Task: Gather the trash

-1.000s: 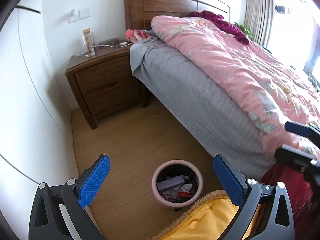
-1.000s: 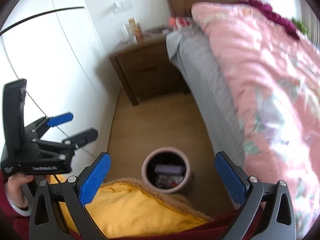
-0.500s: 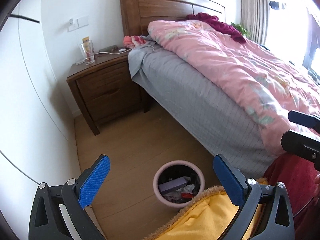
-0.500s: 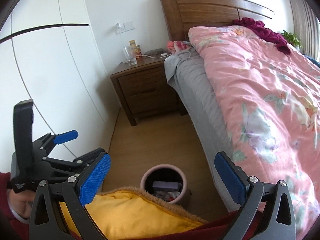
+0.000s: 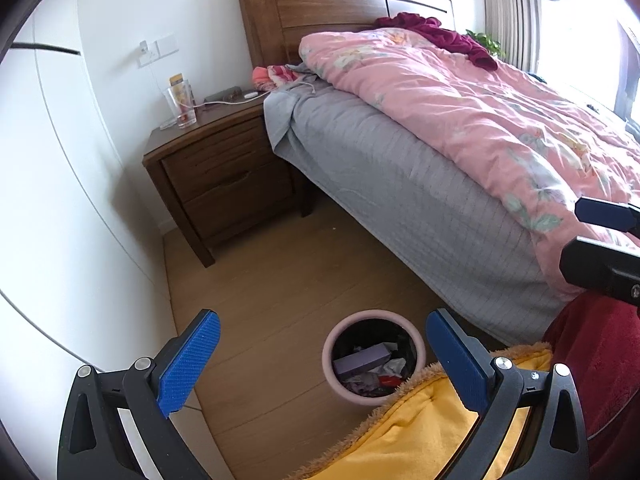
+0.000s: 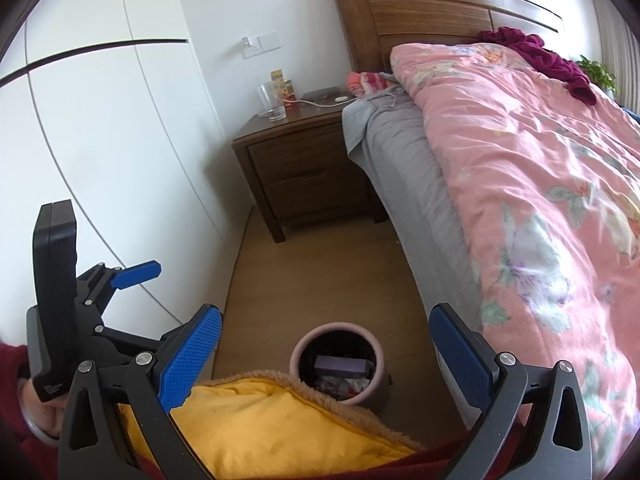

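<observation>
On the wooden floor (image 5: 256, 304) beside the bed's (image 5: 420, 184) long edge, the pink bin (image 5: 374, 356) of light, crushable scraps looks rigid, best gripped at its rim, while left gripper (image 5: 322, 364) and right gripper (image 6: 326, 364) hang wide open, empty.

Both tools are held side by side, aimed forward and down. The left tool (image 5: 322, 360) gapes wide, empty; the right tool (image 6: 326, 362) likewise, nothing between its pads.
</observation>
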### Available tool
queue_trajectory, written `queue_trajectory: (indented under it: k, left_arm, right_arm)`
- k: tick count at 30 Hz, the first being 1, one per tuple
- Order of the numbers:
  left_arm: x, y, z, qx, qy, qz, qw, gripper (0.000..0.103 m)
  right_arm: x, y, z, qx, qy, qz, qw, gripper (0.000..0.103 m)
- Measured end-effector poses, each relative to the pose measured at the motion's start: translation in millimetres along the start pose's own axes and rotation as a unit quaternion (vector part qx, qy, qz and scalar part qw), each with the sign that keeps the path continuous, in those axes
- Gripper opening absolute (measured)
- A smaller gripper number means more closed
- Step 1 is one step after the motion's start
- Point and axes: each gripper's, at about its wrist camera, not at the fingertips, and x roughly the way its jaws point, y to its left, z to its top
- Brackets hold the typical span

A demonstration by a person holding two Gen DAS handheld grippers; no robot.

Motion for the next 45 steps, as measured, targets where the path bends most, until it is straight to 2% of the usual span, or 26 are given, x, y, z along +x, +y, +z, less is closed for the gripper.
queue_trajectory:
  k: [24, 32, 35, 40, 45]
  left_arm:
    - [3.1, 5.2, 6.4, -0.015, 0.001, -0.003, 0.9999, 0.103]
    - [4.1, 12.7, 9.0, -0.022, 0.002, -0.046, 0.9987, 0.103]
    - [3.2, 11.0, 9.3, -0.016, 0.002, -0.052, 0.9985, 0.103]
    - [0.8, 5.6, 9.3, 0.008, -0.001, -0.046, 0.9989, 0.103]
    - [2.3, 5.0, 9.4, 0.011, 0.001, -0.038, 0.9992, 0.103]
  right_arm:
    - [5.9, -4.0, 5.3, 0.004, 0.007, 0.007, 1.0, 0.103]
    - [7.7, -1.9, 5.5, -0.004, 0.011, 0.024, 1.0, 0.103]
    - [8.2, -0.2, 4.9, -0.01, 0.015, 0.029, 0.999, 0.103]
    - [10.3, 2.5, 4.2, -0.018, 0.021, 0.035, 0.999, 0.103]
    - [13.7, 1.0, 5.2, -0.017, 0.028, 0.042, 0.999, 0.103]
